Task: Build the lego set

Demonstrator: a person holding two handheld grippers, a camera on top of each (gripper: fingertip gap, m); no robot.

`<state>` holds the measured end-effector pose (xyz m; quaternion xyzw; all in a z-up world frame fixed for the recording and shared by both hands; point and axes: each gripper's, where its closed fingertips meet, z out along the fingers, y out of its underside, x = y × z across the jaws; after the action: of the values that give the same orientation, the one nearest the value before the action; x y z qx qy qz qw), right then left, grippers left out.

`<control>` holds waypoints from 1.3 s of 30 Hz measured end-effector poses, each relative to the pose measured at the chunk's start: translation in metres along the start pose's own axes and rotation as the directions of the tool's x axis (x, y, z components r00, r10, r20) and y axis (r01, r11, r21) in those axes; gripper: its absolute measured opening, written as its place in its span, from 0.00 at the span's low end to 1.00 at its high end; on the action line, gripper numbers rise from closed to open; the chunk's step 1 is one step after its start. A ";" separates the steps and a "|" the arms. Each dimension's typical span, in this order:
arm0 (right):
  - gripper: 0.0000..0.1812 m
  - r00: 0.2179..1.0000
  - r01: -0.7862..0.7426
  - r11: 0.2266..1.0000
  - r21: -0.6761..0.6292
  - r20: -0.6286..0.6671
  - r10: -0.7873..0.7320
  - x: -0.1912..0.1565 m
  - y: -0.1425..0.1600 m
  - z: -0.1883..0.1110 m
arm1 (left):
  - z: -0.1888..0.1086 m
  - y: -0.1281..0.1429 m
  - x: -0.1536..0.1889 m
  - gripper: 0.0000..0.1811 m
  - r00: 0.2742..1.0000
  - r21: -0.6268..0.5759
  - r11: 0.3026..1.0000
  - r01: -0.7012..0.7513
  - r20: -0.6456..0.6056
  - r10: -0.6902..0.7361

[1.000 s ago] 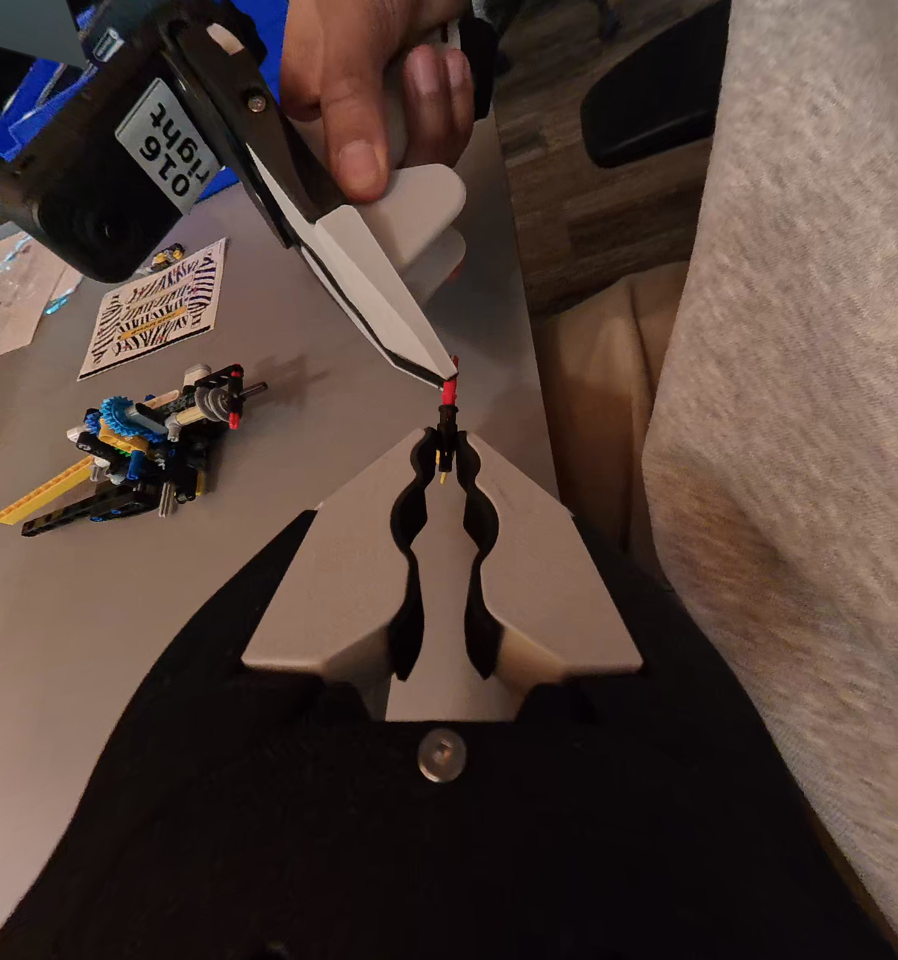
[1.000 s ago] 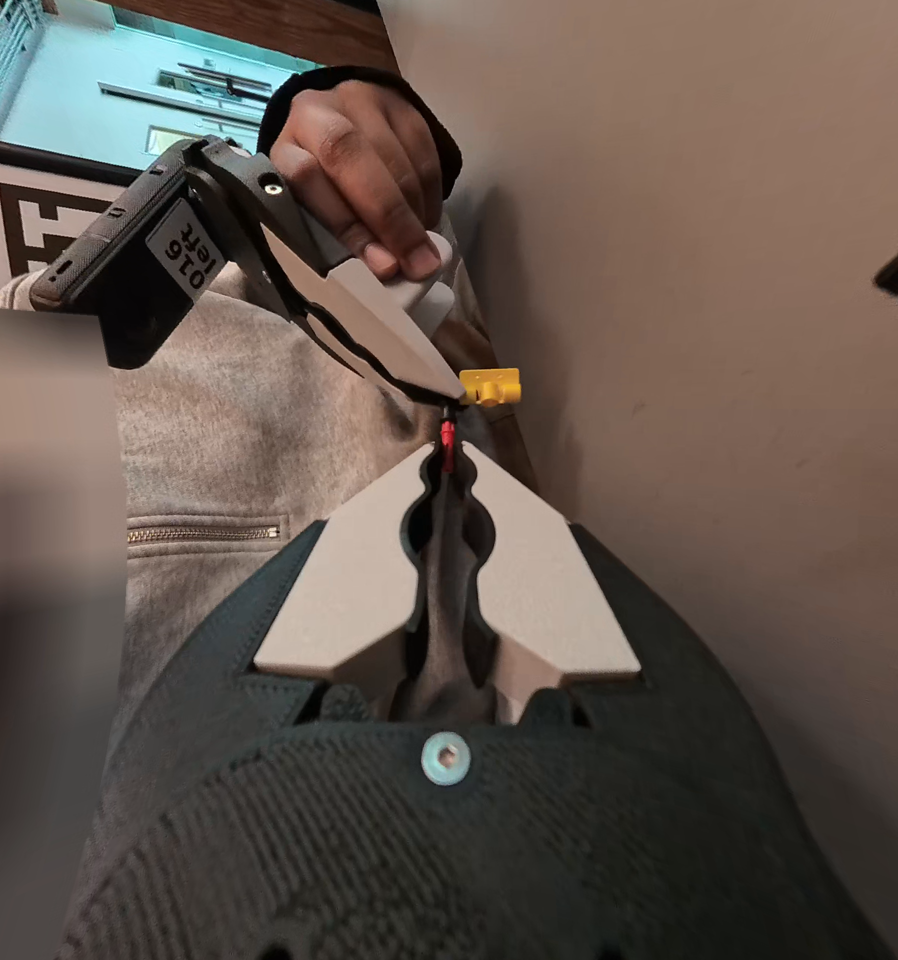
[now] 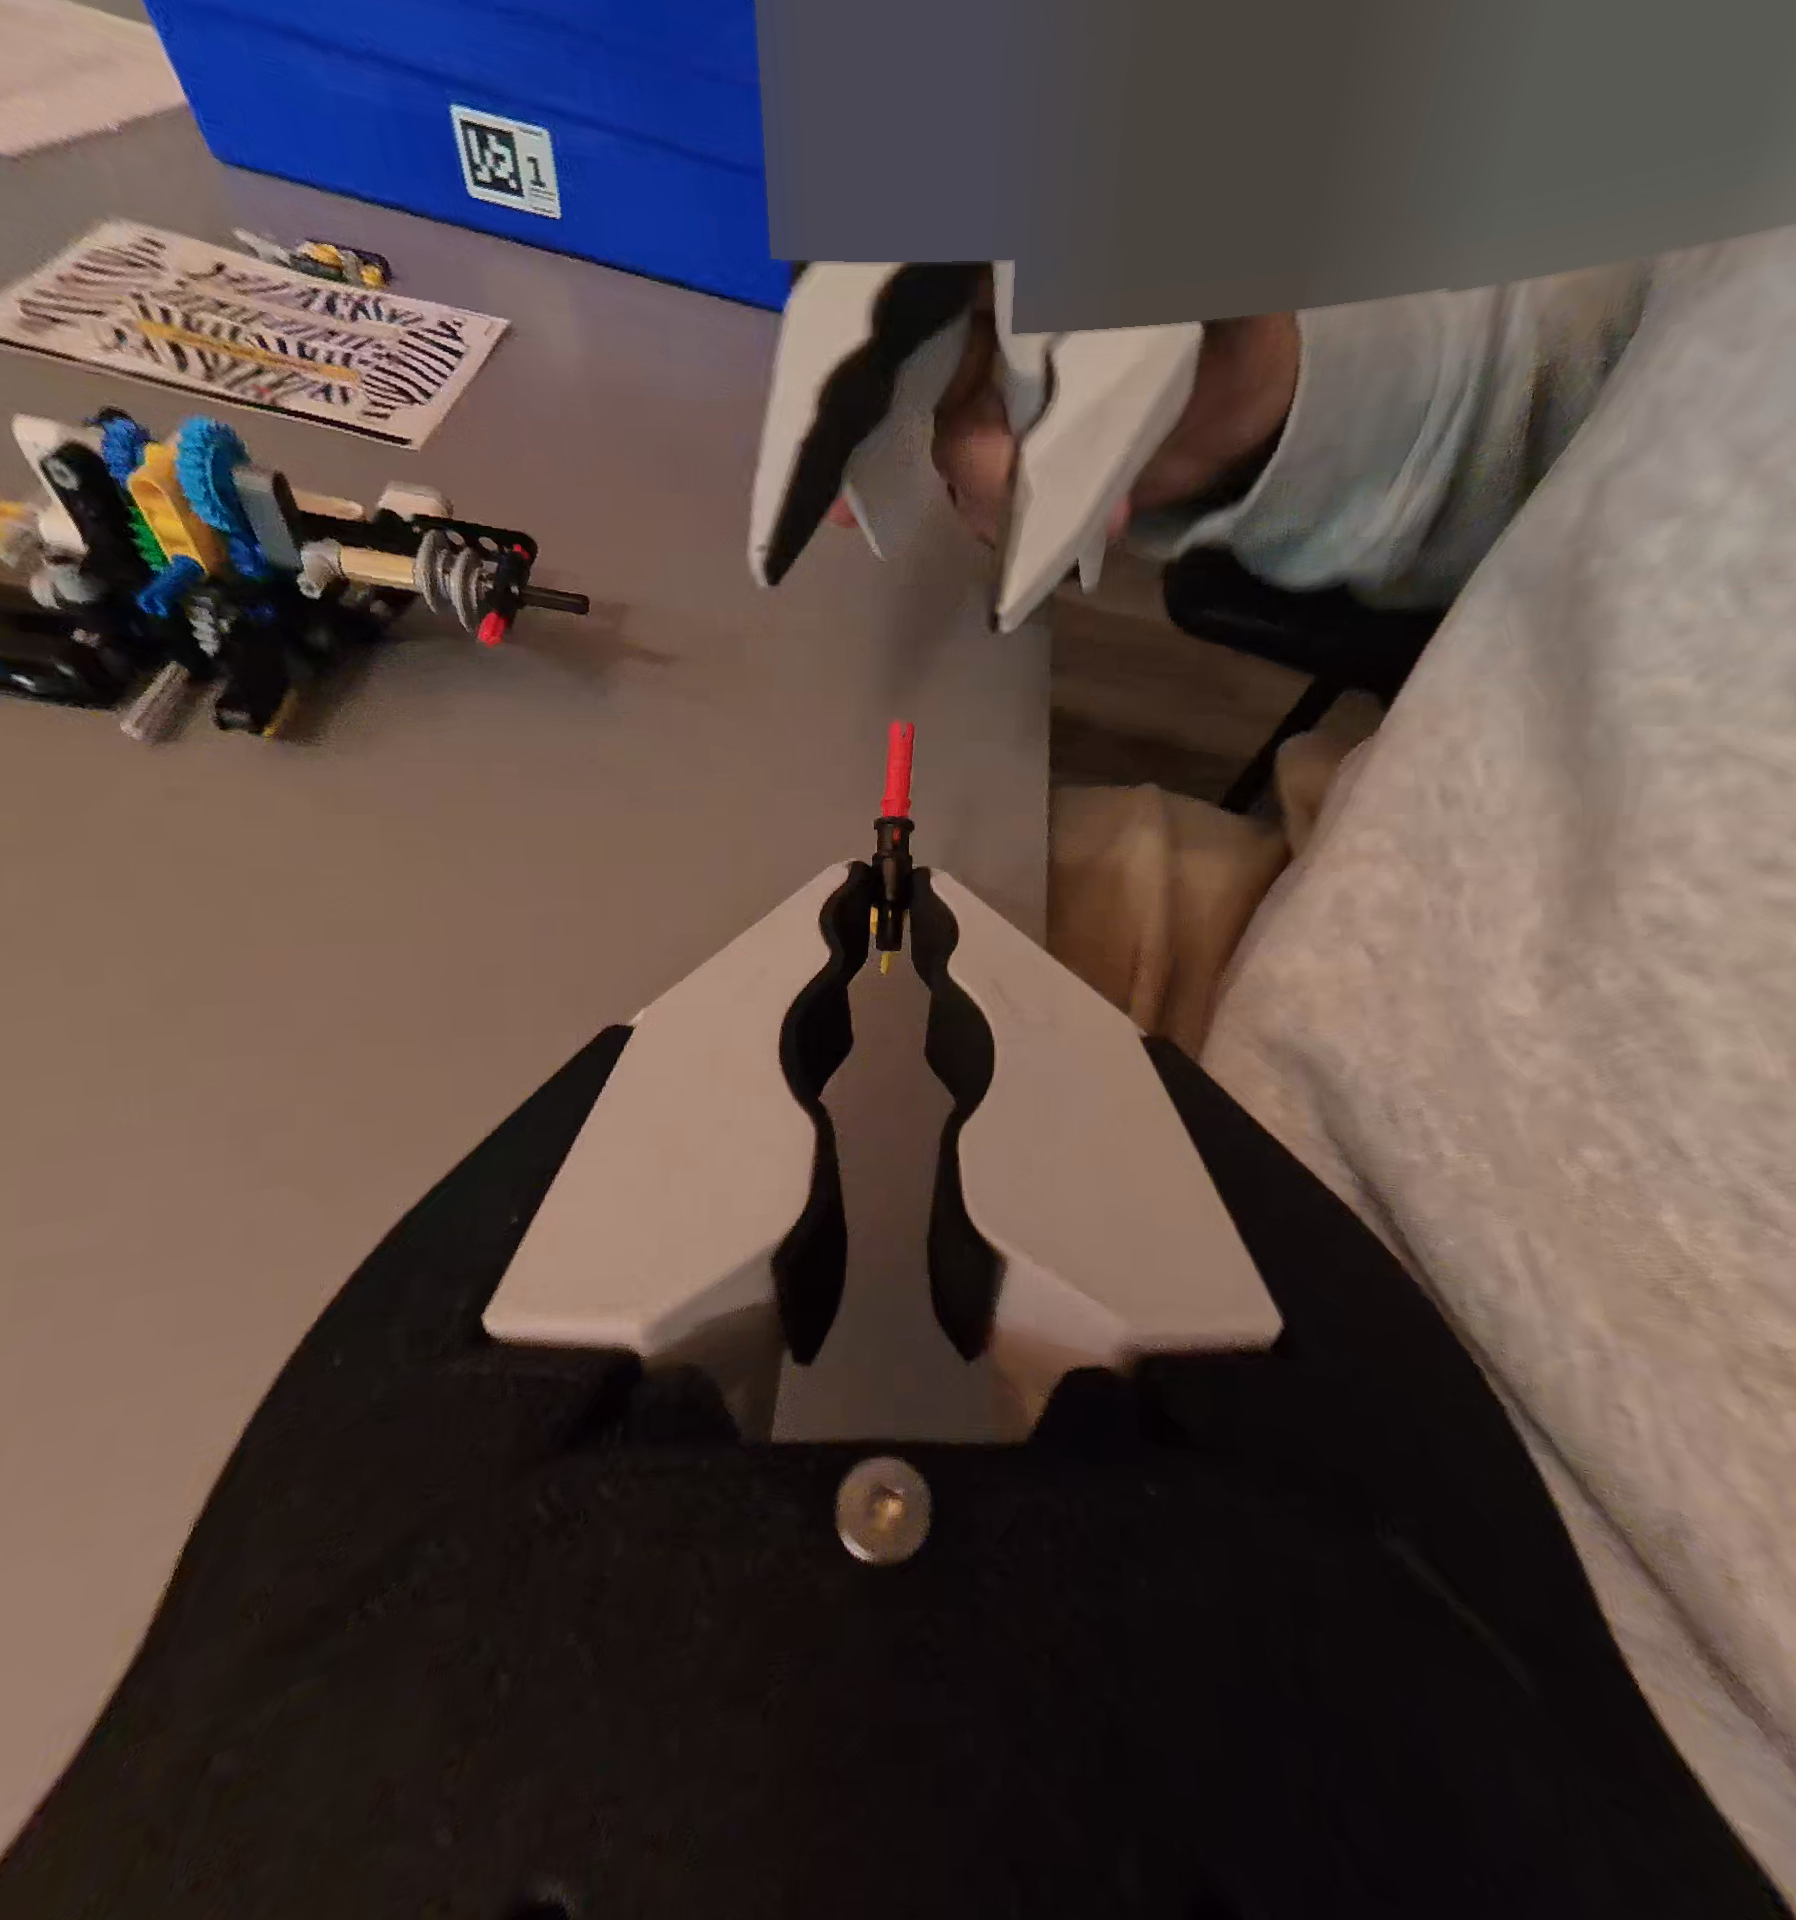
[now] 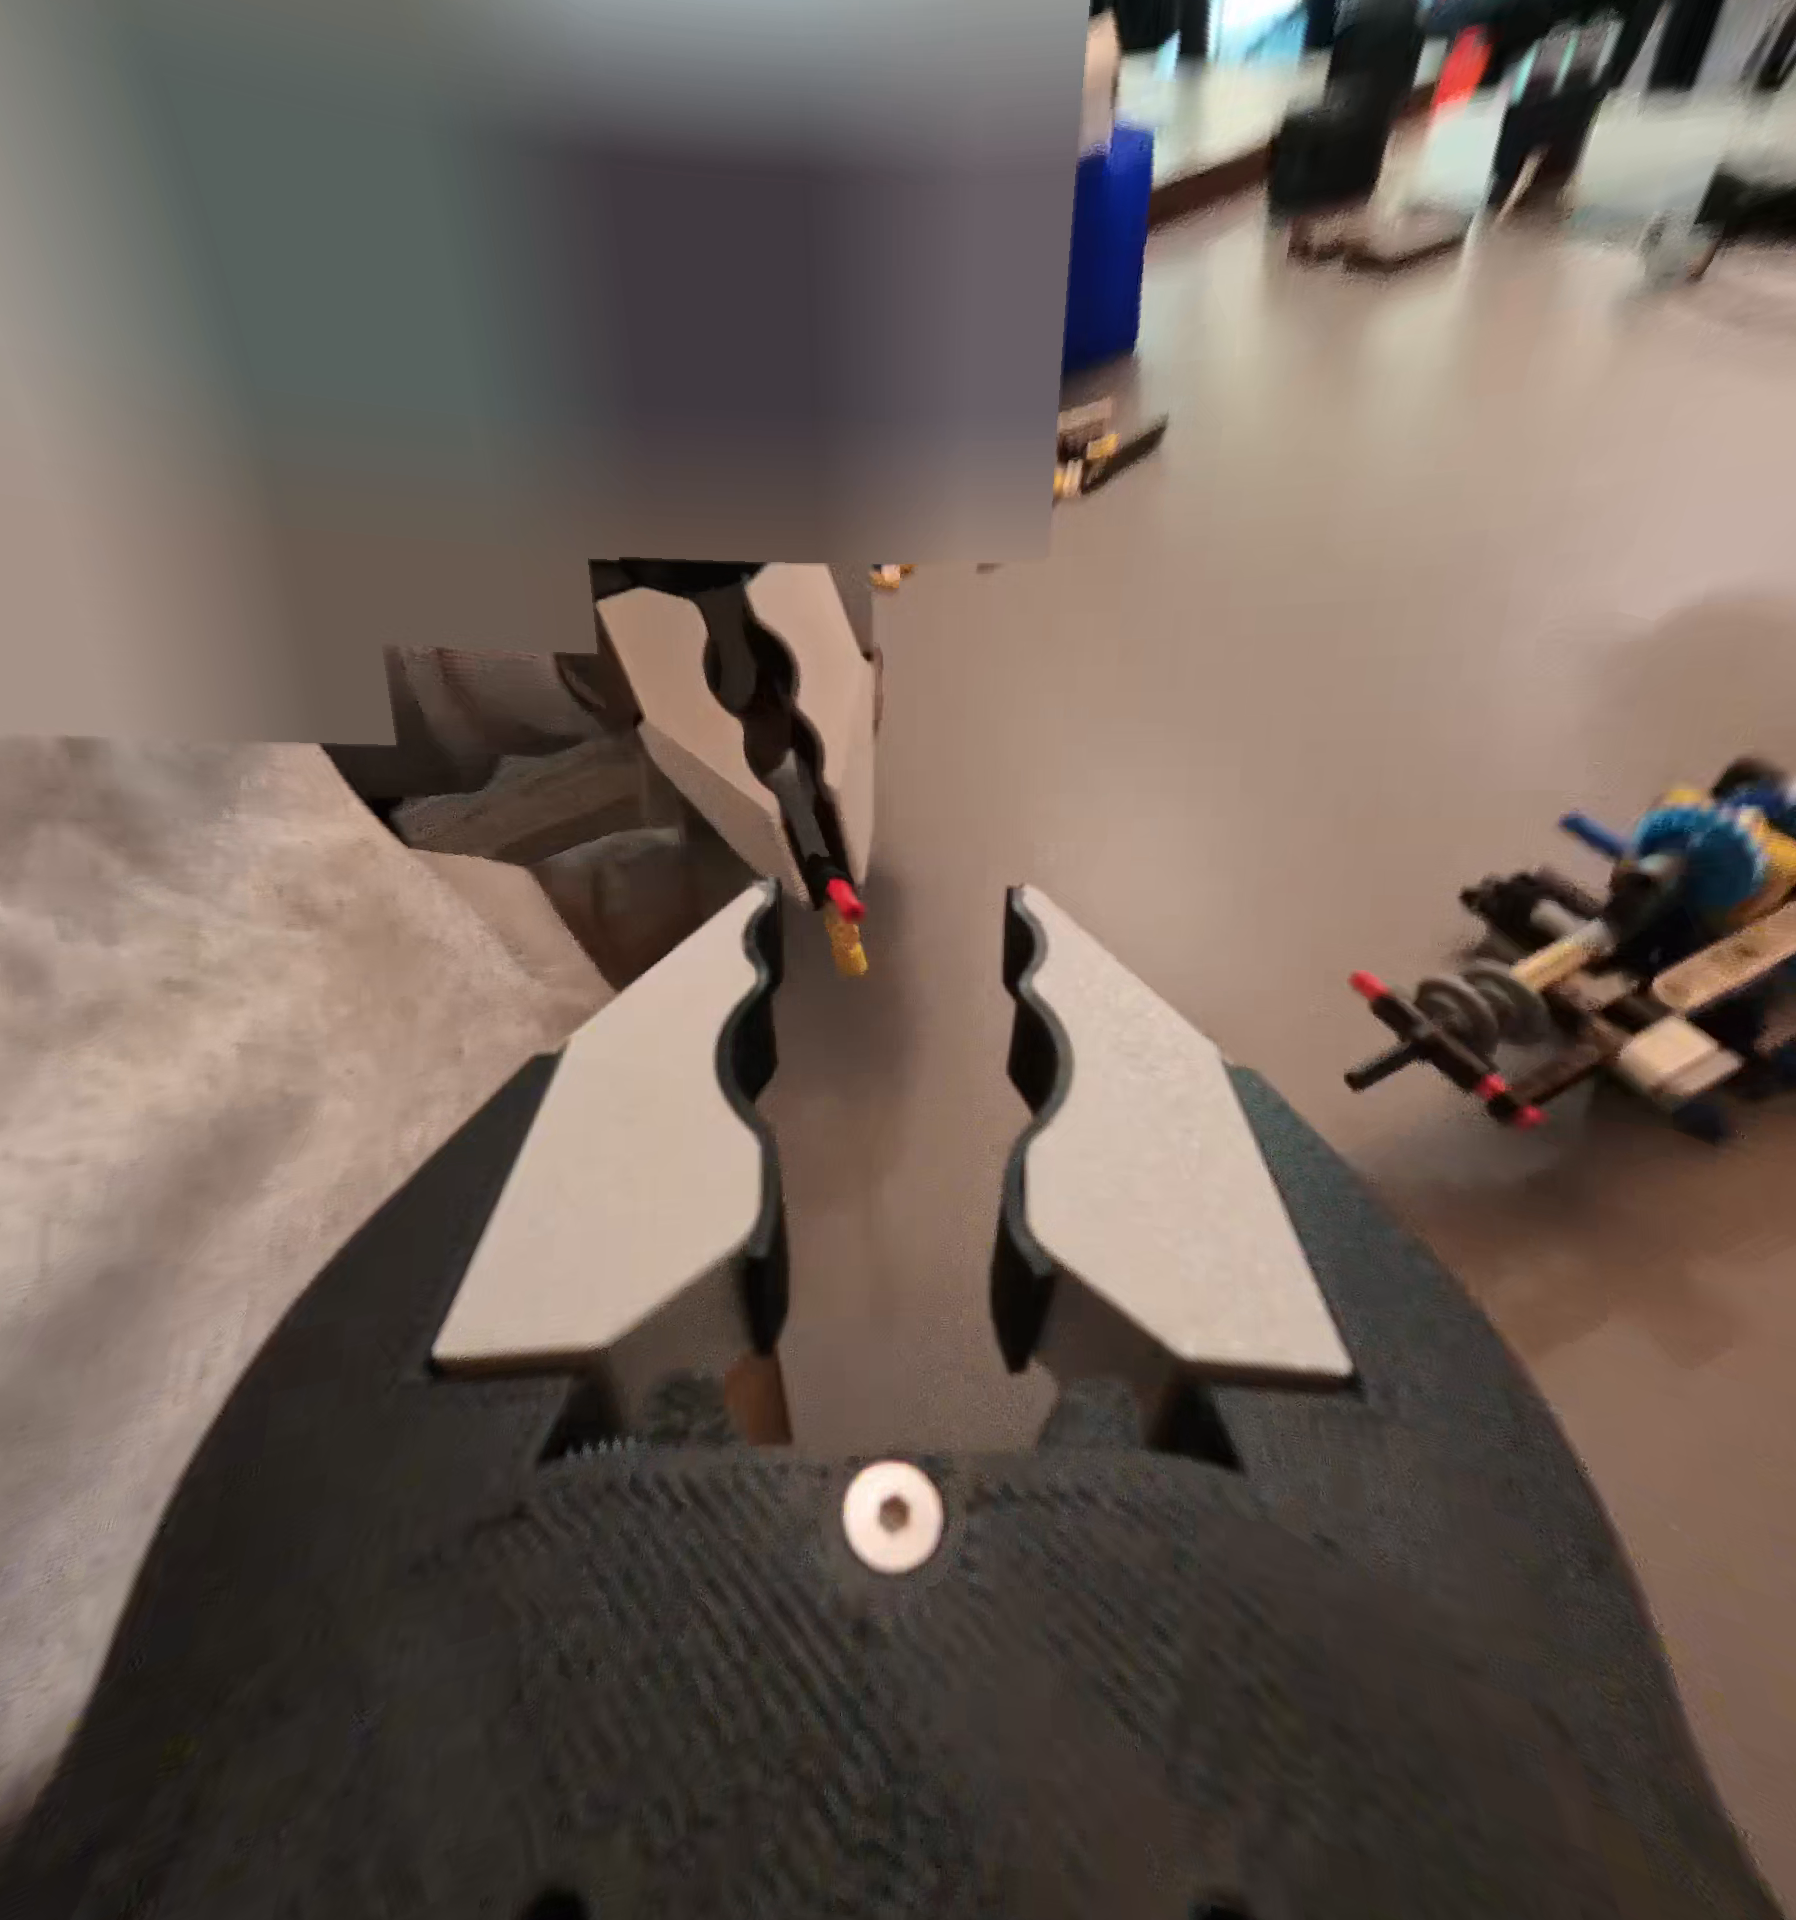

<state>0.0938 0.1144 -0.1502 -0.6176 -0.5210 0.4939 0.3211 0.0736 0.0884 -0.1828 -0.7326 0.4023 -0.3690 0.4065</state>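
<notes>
The left hand-held gripper [image 3: 889,894] pinches a small black-and-yellow lego piece with a red pin [image 3: 896,769] at its tips. The right hand-held gripper [image 4: 892,904] is spread, empty. The partly built lego model [image 3: 229,561] lies on the bench [image 3: 458,935], left of the left hand-held gripper, before a blue box [image 3: 478,114] bearing a square marker sticker.

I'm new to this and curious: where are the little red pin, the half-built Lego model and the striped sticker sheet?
red pin [image 3: 896,767], left wrist view, its shaft.
half-built Lego model [image 3: 198,561], left wrist view, its middle.
striped sticker sheet [image 3: 239,332], left wrist view, its centre.

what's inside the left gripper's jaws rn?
The left gripper pinches a small black connector; a red pin sticks out. A yellow piece shows; the clamped part is hidden.
</notes>
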 end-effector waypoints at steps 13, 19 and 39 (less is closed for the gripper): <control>0.09 0.978 0.201 0.979 -0.011 0.066 -0.200 -0.033 0.026 0.025 | -0.011 0.013 0.020 0.03 0.988 -0.037 0.999 0.011 -0.154 -0.017; 0.05 0.975 0.210 0.978 -0.016 0.083 -0.208 -0.039 0.027 0.027 | -0.006 0.016 0.026 0.03 0.985 -0.056 0.998 -0.004 -0.174 -0.006; 0.02 0.981 0.136 0.989 -0.064 0.151 -0.125 -0.045 0.033 0.029 | -0.004 0.016 0.028 0.02 0.983 -0.065 0.998 -0.016 -0.183 0.004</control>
<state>0.0784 0.0595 -0.1772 -0.5555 -0.6005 0.4962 0.2908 0.0769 0.0567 -0.1897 -0.7067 0.4537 -0.4189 0.3453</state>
